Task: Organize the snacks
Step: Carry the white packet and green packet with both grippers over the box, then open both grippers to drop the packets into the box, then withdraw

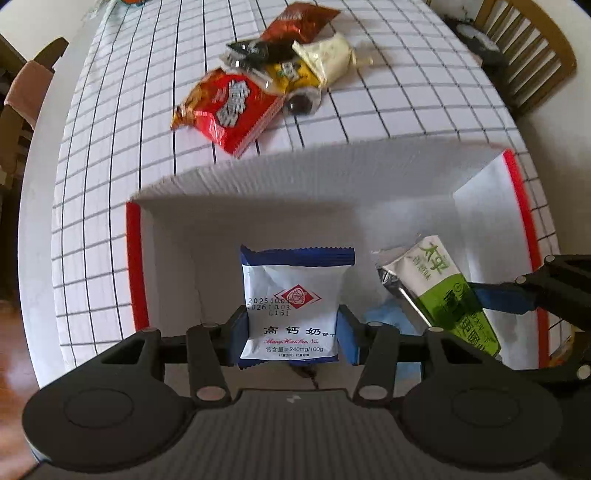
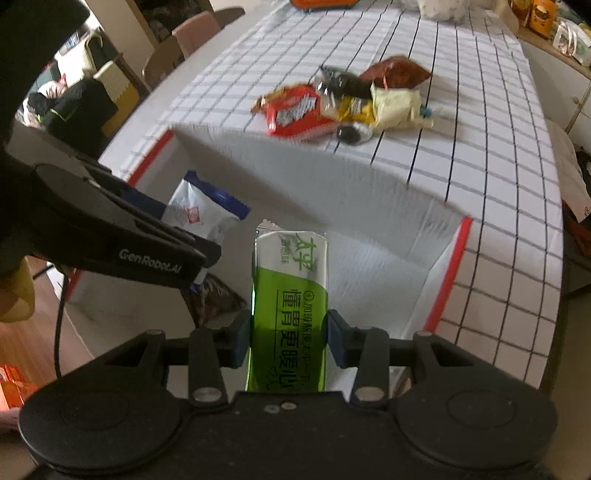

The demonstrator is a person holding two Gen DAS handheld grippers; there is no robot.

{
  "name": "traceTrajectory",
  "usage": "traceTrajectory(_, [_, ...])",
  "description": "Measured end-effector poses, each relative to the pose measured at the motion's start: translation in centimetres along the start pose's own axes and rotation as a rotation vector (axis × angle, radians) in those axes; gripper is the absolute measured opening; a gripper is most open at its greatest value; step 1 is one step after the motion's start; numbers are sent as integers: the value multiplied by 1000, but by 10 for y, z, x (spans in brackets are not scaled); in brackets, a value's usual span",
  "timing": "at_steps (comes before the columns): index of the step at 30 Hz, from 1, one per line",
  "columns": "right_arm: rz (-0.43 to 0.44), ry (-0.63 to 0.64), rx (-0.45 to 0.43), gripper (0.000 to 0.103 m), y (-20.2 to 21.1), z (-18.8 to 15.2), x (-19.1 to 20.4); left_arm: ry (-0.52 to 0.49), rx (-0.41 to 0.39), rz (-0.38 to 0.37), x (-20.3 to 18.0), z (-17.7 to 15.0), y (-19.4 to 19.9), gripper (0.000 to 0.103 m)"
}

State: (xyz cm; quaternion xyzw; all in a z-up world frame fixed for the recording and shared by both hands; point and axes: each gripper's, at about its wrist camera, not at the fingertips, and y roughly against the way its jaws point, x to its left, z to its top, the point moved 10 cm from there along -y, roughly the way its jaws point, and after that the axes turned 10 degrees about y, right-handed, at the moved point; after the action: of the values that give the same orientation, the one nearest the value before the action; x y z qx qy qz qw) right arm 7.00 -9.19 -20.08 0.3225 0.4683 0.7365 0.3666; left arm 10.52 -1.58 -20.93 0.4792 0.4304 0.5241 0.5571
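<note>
My left gripper (image 1: 291, 334) is shut on a white and blue biscuit packet (image 1: 295, 295) and holds it over the open white box with red edges (image 1: 133, 266). My right gripper (image 2: 288, 332) is shut on a green and silver cracker packet (image 2: 290, 295) over the same box (image 2: 448, 269). The green packet (image 1: 439, 284) shows to the right in the left wrist view, and the blue packet (image 2: 199, 214) shows to the left in the right wrist view. A pile of loose snacks lies beyond the box, with a red packet (image 1: 229, 110) nearest.
The table has a white checked cloth (image 1: 406, 103). The pile holds a dark red bag (image 1: 299, 22), a cream packet (image 1: 328, 57), a yellow one (image 1: 291, 74) and a black one (image 1: 255, 50). A wooden chair (image 1: 532, 59) stands at the right.
</note>
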Motion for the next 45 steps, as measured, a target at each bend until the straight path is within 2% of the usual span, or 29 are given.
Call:
traceTrajectory(7, [-12,4,40,41,-22,-13,13,13,57,-12,1,-21,-19,49])
traceTrajectory(13, [-41,6,62,41,-33,-16,13,18,66,-26,1,-29,-23,49])
traceTrajectory(23, [-49,-24,79,41,-37,-21,13,-2,112,-33,-6,-41,-31,50])
traceTrajectory(25, [-48,-30,76,42,-37,-20,12,0,113,-39,-6,-41,-32,54])
traceTrajectory(29, [-44,-37,64,42,-31,-18,11,10,97,-49,-6,-40,-27,58])
traceTrajectory(33, [-38,-43,39,43,-21,-15,11,17,63,-57,-2,-33,-18,68])
traceTrajectory(42, [-32,-66,-40,48,9,-3,3,14,-32,-76,2,-22,11,72])
traceTrajectory(45, [-32,-72,-63,54,17,3,1,11,-85,-74,3,-14,24,72])
